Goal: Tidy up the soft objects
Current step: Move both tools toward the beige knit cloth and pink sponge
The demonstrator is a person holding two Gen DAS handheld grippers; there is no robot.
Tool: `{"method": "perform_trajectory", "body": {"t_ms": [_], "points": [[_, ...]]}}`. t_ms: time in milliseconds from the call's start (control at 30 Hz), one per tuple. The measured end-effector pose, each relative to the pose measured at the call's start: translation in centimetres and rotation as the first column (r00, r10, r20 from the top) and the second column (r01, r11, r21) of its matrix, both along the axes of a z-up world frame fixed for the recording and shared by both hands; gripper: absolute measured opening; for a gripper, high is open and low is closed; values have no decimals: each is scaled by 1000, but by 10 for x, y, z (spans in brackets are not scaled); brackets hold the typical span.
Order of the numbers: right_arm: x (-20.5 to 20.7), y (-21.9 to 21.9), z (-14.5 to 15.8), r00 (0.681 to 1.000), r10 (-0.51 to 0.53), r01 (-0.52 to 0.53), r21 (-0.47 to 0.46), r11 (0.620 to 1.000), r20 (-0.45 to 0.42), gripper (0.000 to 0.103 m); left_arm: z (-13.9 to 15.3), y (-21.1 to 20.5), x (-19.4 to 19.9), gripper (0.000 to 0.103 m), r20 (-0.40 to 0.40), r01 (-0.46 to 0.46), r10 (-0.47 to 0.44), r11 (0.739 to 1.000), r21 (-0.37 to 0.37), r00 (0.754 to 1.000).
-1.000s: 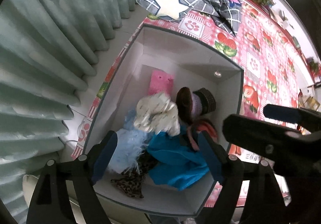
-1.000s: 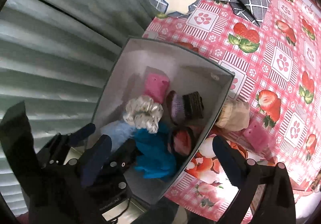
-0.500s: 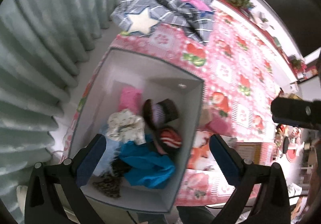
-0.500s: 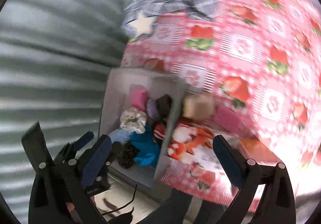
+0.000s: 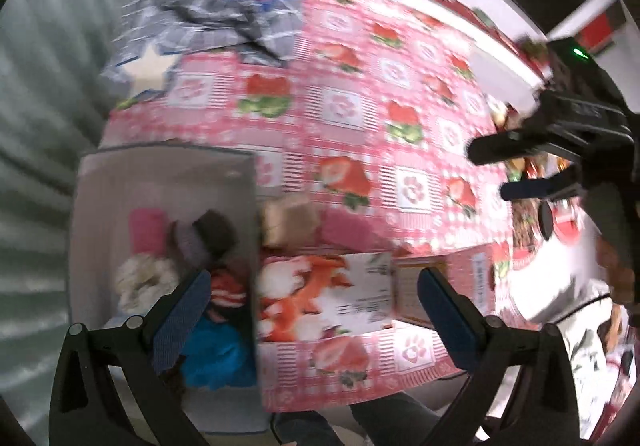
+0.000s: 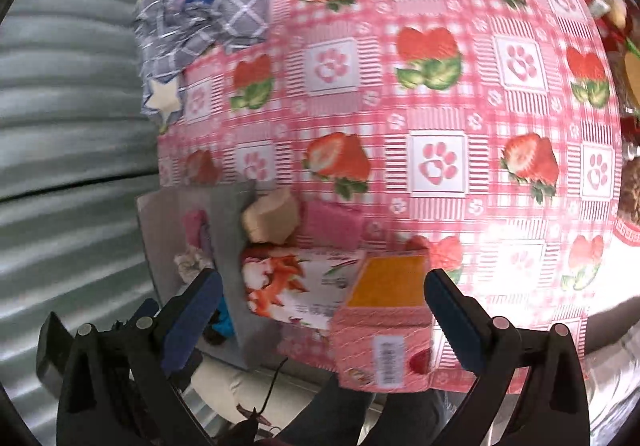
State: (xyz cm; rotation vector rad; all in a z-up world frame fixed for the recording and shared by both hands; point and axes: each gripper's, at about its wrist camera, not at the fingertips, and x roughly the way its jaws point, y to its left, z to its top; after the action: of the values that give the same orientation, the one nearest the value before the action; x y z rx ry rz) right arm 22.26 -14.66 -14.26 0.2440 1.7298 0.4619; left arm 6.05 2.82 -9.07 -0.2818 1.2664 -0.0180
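Note:
A grey-white box [image 5: 96,198] at the table's left edge holds soft items: a pink pad [image 5: 146,224], a brown-purple knit piece [image 5: 208,234], a cream scrunchie [image 5: 144,280], a red striped piece [image 5: 228,288] and blue cloth [image 5: 216,350]. Beside the box lie a beige sponge [image 6: 272,220] and a pink sponge [image 6: 332,224]. My left gripper [image 5: 312,310] is open and empty, high above the box's right wall. My right gripper [image 6: 320,306] is open and empty above the cartons; it also shows in the left wrist view [image 5: 532,166].
A floral tissue pack [image 6: 296,286] and a pink-orange carton [image 6: 384,322] sit at the table's front edge. A grey checked cloth with stars [image 6: 208,6] lies at the far left corner. Curtains [image 6: 68,106] hang left. The strawberry tablecloth [image 6: 440,94] spreads right.
Both grippers have lifted and swung right, away from the box. The view now takes in the table, sponges and cartons. Both stay open and empty.

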Motion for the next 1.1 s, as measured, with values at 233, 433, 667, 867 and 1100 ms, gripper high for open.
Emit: {"method": "perform_trajectory", "body": {"t_ms": [233, 433, 667, 867, 1100], "points": [[14, -38, -30, 997, -44, 46, 30, 998, -61, 102, -51, -40, 69, 103, -232, 51, -47, 999, 8, 972], [25, -74, -47, 991, -93, 99, 66, 993, -93, 102, -101, -51, 106, 103, -387, 18, -3, 999, 37, 922], [30, -108, -66, 983, -131, 143, 87, 986, -129, 102, -149, -73, 126, 103, -500, 77, 35, 977, 200, 865], [30, -128, -76, 977, -154, 169, 96, 981, -148, 102, -178, -71, 125, 103, -564, 56, 122, 957, 286, 817], [27, -137, -85, 974, -153, 173, 114, 978, -168, 102, -191, -59, 129, 103, -569, -12, 136, 976, 216, 811]]}}
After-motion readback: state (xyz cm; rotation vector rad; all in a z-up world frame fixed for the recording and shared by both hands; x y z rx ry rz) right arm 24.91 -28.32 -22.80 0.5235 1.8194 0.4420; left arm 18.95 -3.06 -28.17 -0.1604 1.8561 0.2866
